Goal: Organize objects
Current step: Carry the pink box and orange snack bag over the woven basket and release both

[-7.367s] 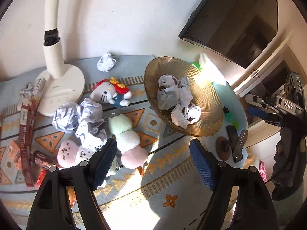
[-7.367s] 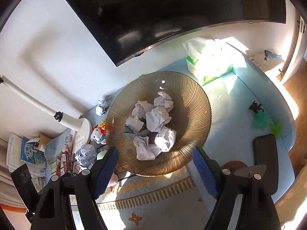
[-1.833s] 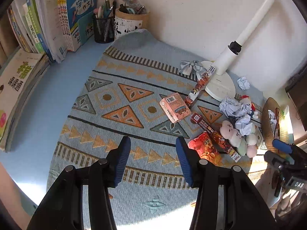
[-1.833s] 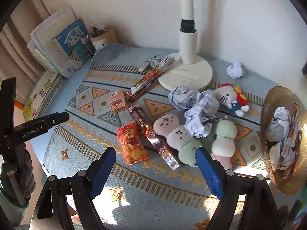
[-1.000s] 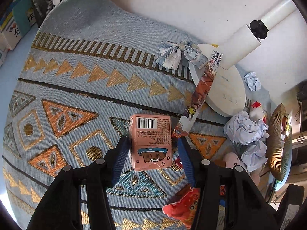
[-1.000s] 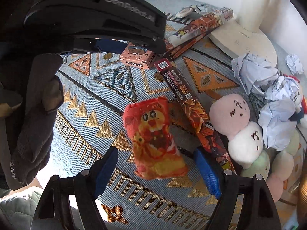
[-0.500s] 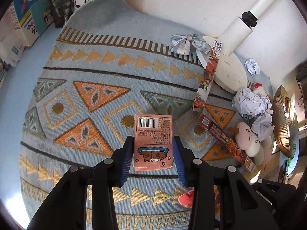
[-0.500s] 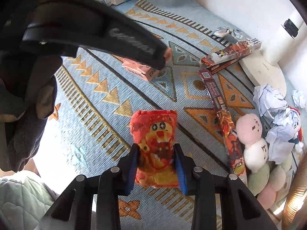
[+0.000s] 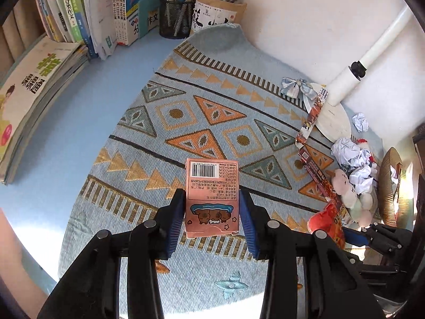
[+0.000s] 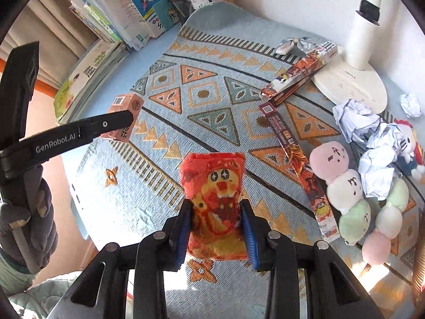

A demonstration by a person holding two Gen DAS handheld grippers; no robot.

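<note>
With both grippers raised above the patterned mat (image 9: 186, 122), each one has an item clamped. The left gripper (image 9: 212, 222) is closed onto a pink box (image 9: 212, 194), blue pads pressing its 2 long sides, barcode end pointing away from the camera, cartoon print near the fingers. In the right wrist view the same box (image 10: 124, 117) shows clear of the mat, over its left edge, held by the black left tool; a gloved hand (image 10: 29, 212) grips that tool's handle.

The right gripper (image 10: 216, 232) is closed onto a red-orange snack bag (image 10: 215, 202), pads pinching its lower half so the foil creases; the bag's top sticks out past the fingertips, cartoon face up. From the left wrist view the bag (image 9: 325, 222) appears at the right, near the mat's lower right area.

On the mat: 2 long printed boxes (image 10: 297, 156), 1 leaning onto the lamp base (image 10: 350, 85), a plaid bow (image 10: 294, 43) next to it, crumpled paper balls (image 10: 356, 119), a string of round plush toys (image 10: 342, 183), a small cat plush (image 10: 406, 146). A gold bowl (image 9: 387, 186) sits at the far right. Books (image 9: 66, 13) and 2 pen holders (image 9: 176, 18) stand beyond the mat's far edge.
</note>
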